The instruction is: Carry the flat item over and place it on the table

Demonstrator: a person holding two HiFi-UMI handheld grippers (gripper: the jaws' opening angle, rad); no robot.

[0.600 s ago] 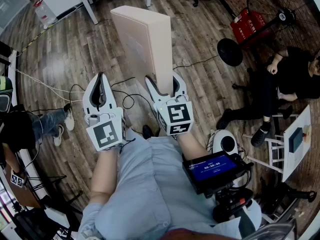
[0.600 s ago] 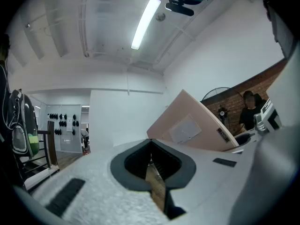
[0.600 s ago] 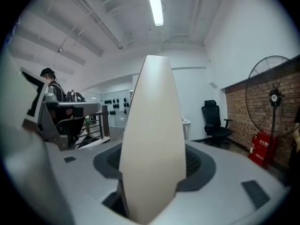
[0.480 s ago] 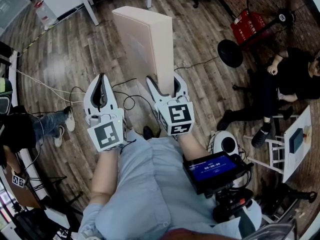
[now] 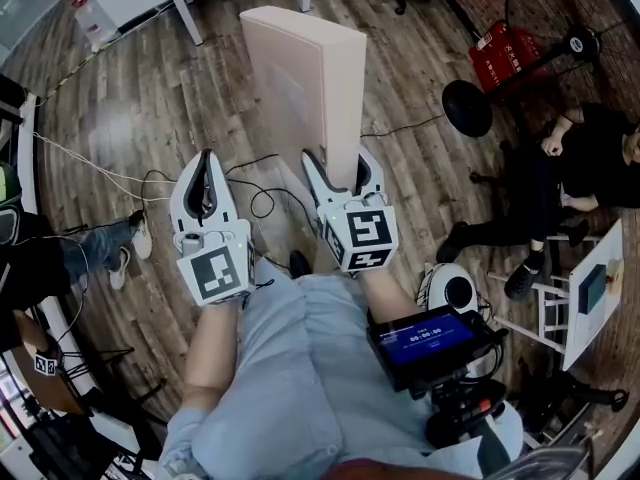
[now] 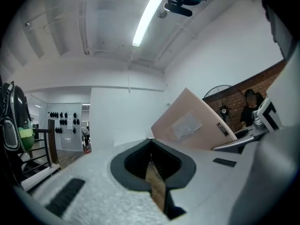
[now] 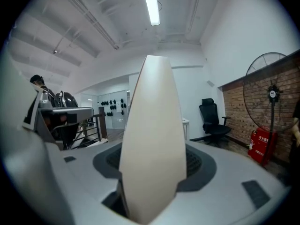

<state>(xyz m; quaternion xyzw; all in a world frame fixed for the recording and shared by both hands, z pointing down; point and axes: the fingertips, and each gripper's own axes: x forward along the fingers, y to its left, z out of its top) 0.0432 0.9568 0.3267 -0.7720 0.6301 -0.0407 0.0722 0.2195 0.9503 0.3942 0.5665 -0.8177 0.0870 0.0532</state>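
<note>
Our right gripper (image 5: 338, 160) is clamped on the lower edge of the flat item (image 5: 300, 78), a tall beige panel standing upright above the wooden floor (image 5: 120, 108). Our left gripper (image 5: 205, 163) is beside it, jaws together on nothing. With one grip so low, we judge the panel could lever sideways and slip out. The loose cables (image 5: 250, 193) underfoot could also catch a step. Against the earlier head view, the panel's top edge now sits further right and nearer the white table leg (image 5: 183, 13). The grip looks unchanged, and our left gripper keeps its place alongside.
</note>
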